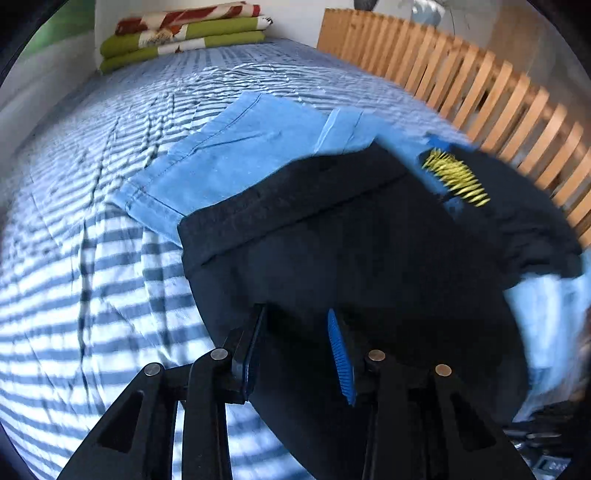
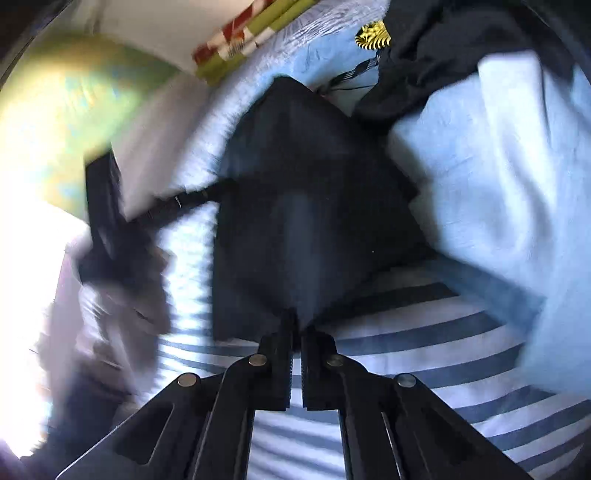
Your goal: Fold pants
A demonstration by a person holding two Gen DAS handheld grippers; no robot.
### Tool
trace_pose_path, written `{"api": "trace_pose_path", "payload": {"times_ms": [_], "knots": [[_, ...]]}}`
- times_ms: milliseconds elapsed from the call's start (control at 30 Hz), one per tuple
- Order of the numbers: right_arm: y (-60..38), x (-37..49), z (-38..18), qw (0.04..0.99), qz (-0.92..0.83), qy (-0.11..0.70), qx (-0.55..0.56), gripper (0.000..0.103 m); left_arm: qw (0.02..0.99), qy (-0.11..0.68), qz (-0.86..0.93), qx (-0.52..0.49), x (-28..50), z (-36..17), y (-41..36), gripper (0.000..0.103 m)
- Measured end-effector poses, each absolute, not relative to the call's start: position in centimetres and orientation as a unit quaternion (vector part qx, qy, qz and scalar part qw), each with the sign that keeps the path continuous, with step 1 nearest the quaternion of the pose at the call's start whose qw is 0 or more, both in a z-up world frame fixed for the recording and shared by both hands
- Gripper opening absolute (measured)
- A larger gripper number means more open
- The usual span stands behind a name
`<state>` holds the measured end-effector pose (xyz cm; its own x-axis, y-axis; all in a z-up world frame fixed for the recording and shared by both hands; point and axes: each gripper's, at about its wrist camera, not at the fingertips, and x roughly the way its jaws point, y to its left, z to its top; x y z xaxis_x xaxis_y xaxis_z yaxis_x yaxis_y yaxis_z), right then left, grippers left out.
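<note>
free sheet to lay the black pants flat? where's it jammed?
Bare striped sheet lies left of the black pants, and up between the blue pants and folded blankets. Crowded on the right: dark shirt and blue cloth against the slat rail.

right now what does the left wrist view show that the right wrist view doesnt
Only the left wrist view shows the wooden slatted bed rail, the flat light blue pants, and the open left gripper over the dark pants. Only the right wrist view shows the right gripper shut on the dark pants' corner. Both show the striped sheet, the folded blankets and the yellow-print garment.
</note>
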<state>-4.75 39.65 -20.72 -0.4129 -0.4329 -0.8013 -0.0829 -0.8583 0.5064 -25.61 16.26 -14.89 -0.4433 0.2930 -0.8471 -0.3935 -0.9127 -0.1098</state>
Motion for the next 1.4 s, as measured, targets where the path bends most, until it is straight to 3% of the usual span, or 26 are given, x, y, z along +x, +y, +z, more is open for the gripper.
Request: {"api": "trace_pose_path", "payload": {"times_ms": [200, 233, 300, 433, 533, 633, 667, 733, 833, 900, 933, 1300, 1333, 1367, 1400], "knots": [[43.1, -3.3, -18.3, 0.107, -0.816, -0.279, 0.495, 0.007, 0.22, 0.041, 0.856, -0.465, -22.3, -12.1, 14.0, 0.036], [43.6, -3.1, -17.3, 0.104, -0.827, -0.277, 0.477, 0.007, 0.225, 0.038, 0.855, -0.466, -21.5, -11.8, 13.8, 0.037], [43.6, -3.3, -15.6, 0.108, -0.845, -0.263, 0.452, 0.007, 0.226, 0.01, 0.849, -0.477, -20.0, -11.8, 12.8, 0.049], [41.3, -5.1, -13.7, 0.149, -0.864, -0.213, 0.431, 0.007, 0.238, -0.043, 0.824, -0.512, -17.8, -13.2, 11.8, 0.049], [38.1, -8.1, -14.9, 0.186, -0.849, -0.163, 0.466, 0.007, 0.233, -0.043, 0.826, -0.511, -17.7, -14.3, 12.5, 0.05], [36.4, -12.3, -18.2, 0.11, -0.851, -0.054, 0.51, 0.007, 0.203, -0.028, 0.841, -0.501, -19.4, -15.8, 13.5, 0.063], [37.0, -13.6, -19.0, 0.096, -0.853, -0.054, 0.511, 0.0, 0.191, -0.023, 0.846, -0.497, -19.9, -16.1, 13.6, 0.065], [39.2, -14.5, -18.8, 0.097, -0.852, -0.109, 0.502, 0.0, 0.179, -0.07, 0.841, -0.506, -20.8, -16.2, 12.5, 0.065], [41.9, -14.7, -16.7, 0.101, -0.867, -0.142, 0.467, 0.018, 0.163, -0.124, 0.83, -0.519, -21.4, -16.3, 10.8, 0.068], [42.5, -15.5, -16.0, 0.115, -0.871, -0.153, 0.453, 0.068, 0.169, -0.147, 0.817, -0.532, -21.9, -16.8, 10.3, 0.071], [42.2, -16.1, -16.1, 0.128, -0.867, -0.16, 0.453, 0.07, 0.172, -0.156, 0.813, -0.534, -22.3, -16.9, 10.2, 0.071], [41.5, -19.7, -19.4, 0.157, -0.824, -0.158, 0.521, 0.066, 0.193, -0.173, 0.8, -0.541, -24.6, -17.2, 12.1, 0.075], [41.3, -19.8, -19.5, 0.164, -0.822, -0.159, 0.522, 0.064, 0.197, -0.173, 0.799, -0.541, -24.9, -17.2, 12.4, 0.075], [41.1, -19.8, -19.5, 0.184, -0.813, -0.172, 0.525, 0.046, 0.203, -0.172, 0.798, -0.541, -25.2, -17.3, 12.8, 0.07], [41.0, -19.8, -19.5, 0.186, -0.812, -0.176, 0.525, 0.042, 0.203, -0.167, 0.797, -0.544, -25.3, -17.4, 13.0, 0.062]]}}
